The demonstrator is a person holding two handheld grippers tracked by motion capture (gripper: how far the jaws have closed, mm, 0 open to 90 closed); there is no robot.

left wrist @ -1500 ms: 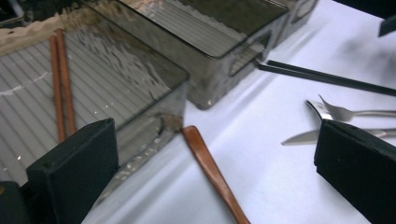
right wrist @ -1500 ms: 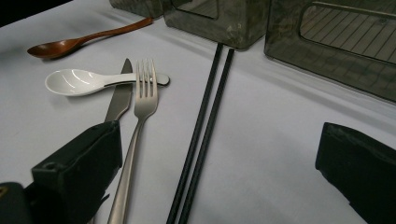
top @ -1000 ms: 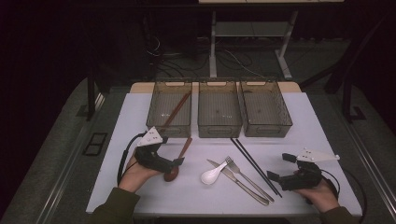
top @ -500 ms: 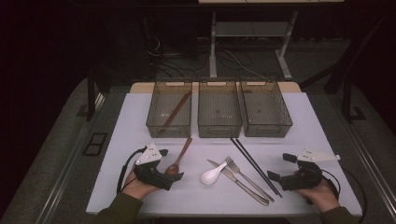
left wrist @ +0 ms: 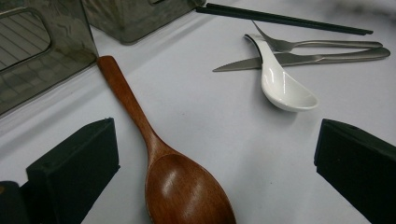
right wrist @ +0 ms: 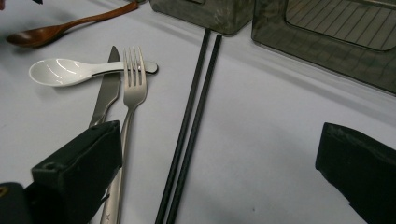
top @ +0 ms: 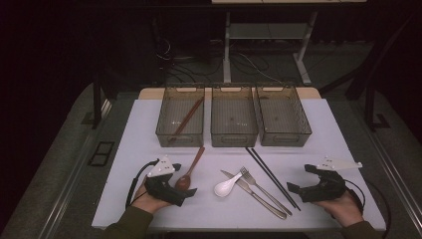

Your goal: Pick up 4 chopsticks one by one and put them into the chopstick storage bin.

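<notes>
My left gripper (top: 185, 191) stands with its jaws wide apart and holds nothing; in the left gripper view the bowl of the wooden spoon (left wrist: 184, 191) lies on the table between them, its handle running away toward the near wall of the left bin (top: 180, 137). My right gripper (top: 300, 180) is also wide and empty, resting near the front right corner of the table (top: 348, 129), with the black chopsticks (right wrist: 189, 126) running up between its jaws in its own view and the fork (right wrist: 130, 88) by the left jaw.

I judge the step in hand to be picking up this spoon, which lies toward the front left of the table, bowl nearest me. To do it well I should slide forward past the bowl and close on the neck, where the wood is narrow. Closing on the rounded bowl risks it squirting out. I keep both jaw tips low against the tabletop, square to the handle, and squeeze slowly. The white spoon (left wrist: 285, 86) and knife (left wrist: 299, 58) lie well apart to the right, so nothing crowds me.
</notes>
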